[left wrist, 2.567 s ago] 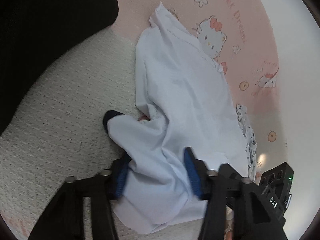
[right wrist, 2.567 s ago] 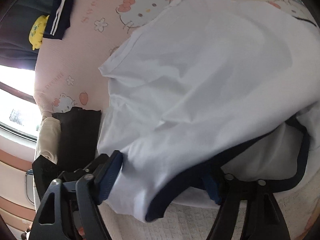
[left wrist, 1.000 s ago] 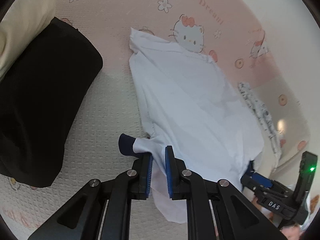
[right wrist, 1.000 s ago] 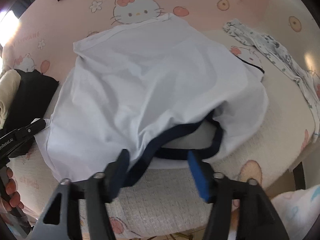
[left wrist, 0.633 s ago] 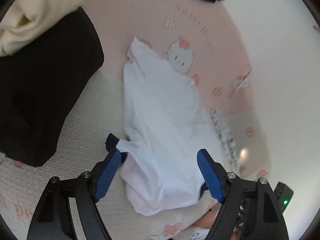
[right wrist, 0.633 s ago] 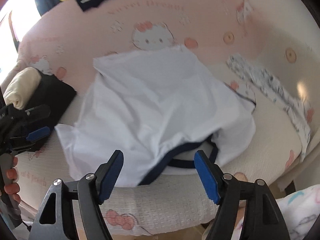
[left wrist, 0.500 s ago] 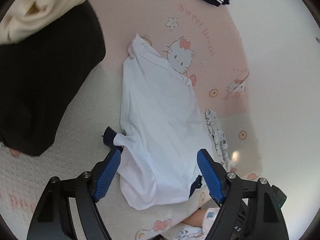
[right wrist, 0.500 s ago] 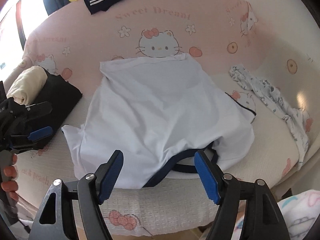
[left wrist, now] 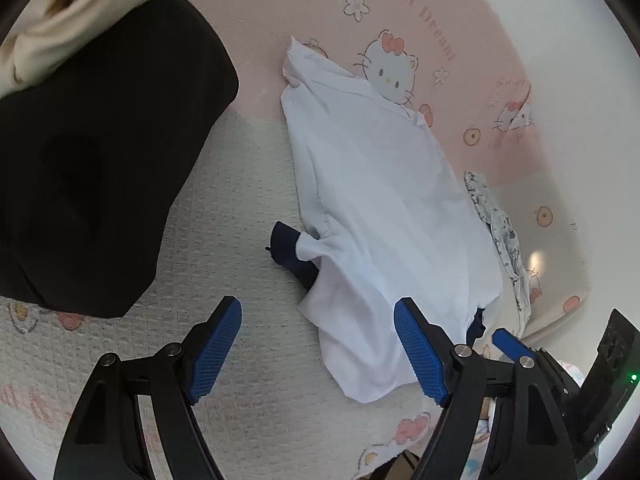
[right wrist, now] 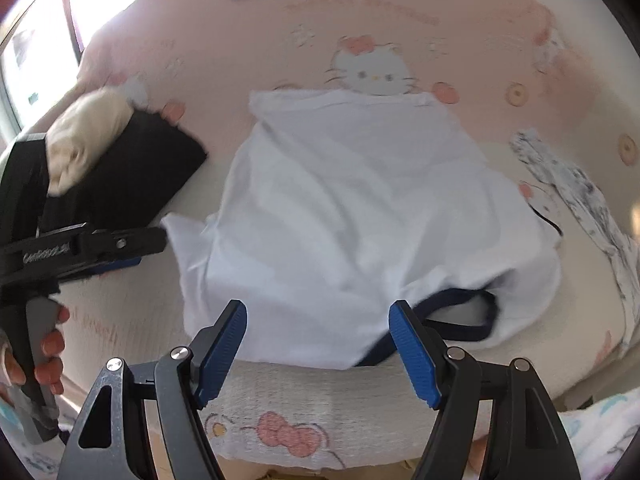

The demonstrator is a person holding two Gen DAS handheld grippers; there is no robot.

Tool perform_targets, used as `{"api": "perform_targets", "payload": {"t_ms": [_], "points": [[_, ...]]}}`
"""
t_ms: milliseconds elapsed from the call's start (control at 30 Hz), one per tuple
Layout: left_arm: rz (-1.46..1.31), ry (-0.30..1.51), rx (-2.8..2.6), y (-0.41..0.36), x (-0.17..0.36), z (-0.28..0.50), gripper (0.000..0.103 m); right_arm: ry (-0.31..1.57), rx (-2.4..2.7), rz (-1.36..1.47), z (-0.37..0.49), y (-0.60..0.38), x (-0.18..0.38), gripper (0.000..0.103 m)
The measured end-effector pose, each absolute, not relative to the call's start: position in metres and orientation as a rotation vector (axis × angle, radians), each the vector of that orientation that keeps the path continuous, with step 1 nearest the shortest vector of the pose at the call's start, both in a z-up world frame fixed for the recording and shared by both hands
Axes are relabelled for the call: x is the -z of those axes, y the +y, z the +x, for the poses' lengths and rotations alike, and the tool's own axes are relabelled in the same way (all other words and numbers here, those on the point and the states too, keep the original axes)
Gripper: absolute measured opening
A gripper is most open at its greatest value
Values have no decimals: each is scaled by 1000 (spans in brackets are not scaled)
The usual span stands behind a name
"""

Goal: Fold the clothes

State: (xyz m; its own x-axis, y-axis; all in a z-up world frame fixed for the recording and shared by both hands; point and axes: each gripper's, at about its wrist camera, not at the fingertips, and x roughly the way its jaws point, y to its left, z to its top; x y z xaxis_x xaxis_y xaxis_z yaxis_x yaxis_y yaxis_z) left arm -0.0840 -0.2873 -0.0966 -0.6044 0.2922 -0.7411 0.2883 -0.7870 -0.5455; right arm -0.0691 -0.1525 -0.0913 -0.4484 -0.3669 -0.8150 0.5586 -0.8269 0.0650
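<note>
The white T-shirt (left wrist: 384, 216) lies rumpled on the bed (left wrist: 240, 208), its far hem up against the pink cartoon-cat sheet (left wrist: 280, 20), its navy-trimmed neck opening (right wrist: 460, 320) nearest the right gripper. A navy sleeve cuff (left wrist: 290, 246) pokes out on the shirt's left side. The left gripper (left wrist: 316, 344) hovers just short of that corner, jaws spread wide, gripping nothing. The right gripper (right wrist: 318, 350) hangs over the collar edge, jaws spread as well, nothing between them. Off to the left sits a folded black garment (left wrist: 100, 152) with a cream one (left wrist: 60, 12) on top. A patterned grey-white cloth (right wrist: 580, 188) lies beside the shirt's right side.
</note>
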Motion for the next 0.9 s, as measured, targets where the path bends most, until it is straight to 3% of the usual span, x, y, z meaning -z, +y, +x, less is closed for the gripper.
{"api": "perform_targets", "payload": {"t_ms": [233, 467, 500, 600, 700, 900], "points": [[-1420, -1043, -2583, -298, 108, -84, 78, 241, 2154, 1197, -71, -189, 101, 73], [-1423, -1082, -2561, -311, 109, -84, 78, 443, 2092, 1161, -71, -236, 122, 73], [-1432, -1081, -2558, -311, 109, -84, 78, 416, 2078, 1167, -75, -237, 123, 70], [-1446, -1041, -2564, -308, 107, -87, 78, 247, 2045, 1232, -94, -229, 122, 9], [-1437, -994, -2575, -302, 102, -96, 78, 105, 1986, 1354, -119, -214, 126, 9], [-1424, -945, -2535, -281, 100, -119, 78, 228, 1996, 1387, -152, -192, 130, 9]]}}
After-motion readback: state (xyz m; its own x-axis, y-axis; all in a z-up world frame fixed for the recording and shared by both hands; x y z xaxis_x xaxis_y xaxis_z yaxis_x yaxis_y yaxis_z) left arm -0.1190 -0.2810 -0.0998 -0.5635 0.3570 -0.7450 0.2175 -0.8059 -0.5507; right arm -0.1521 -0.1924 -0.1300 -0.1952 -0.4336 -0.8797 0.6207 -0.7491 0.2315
